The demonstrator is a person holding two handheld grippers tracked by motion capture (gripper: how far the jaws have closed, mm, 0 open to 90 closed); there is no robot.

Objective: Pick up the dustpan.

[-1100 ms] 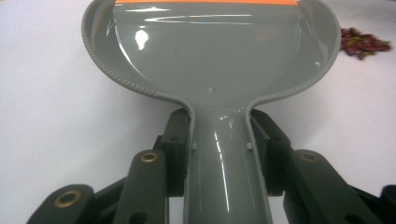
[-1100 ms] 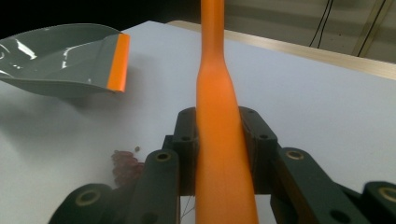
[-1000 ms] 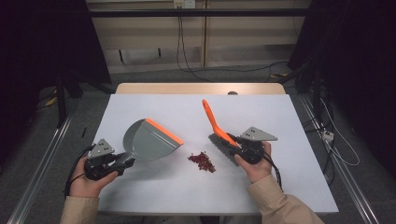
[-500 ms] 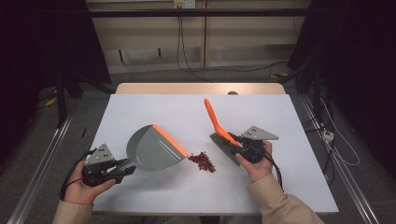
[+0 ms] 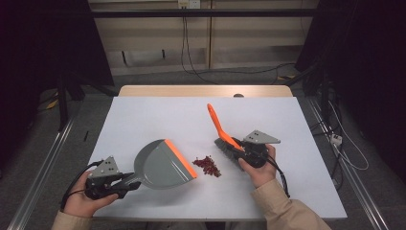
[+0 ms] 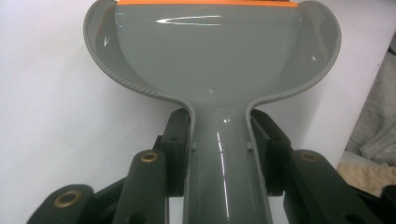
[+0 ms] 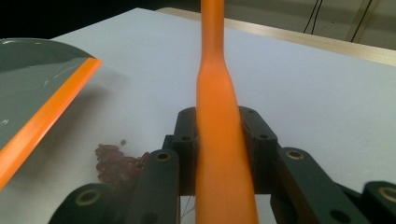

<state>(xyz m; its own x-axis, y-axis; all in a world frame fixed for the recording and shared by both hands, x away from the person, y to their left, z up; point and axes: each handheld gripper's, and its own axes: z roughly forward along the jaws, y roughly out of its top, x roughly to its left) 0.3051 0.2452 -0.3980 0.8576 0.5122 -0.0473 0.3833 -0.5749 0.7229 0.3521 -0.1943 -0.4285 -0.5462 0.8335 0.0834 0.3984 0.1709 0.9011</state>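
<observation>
Clamping the dustpan point(image 5: 160, 165), left hand-held gripper point(image 5: 125, 181) sets its lip near beans point(image 5: 207, 165); right hand-held gripper point(image 5: 238, 154) grips brush point(image 5: 221, 130).

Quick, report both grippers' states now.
Left gripper: shut on the grey dustpan, clamping its handle.
Right gripper: shut on the orange brush, clamping its handle.

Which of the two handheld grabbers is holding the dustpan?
The left gripper, at the picture's left, clamps the grey dustpan by its handle; the right gripper holds the orange brush.
</observation>
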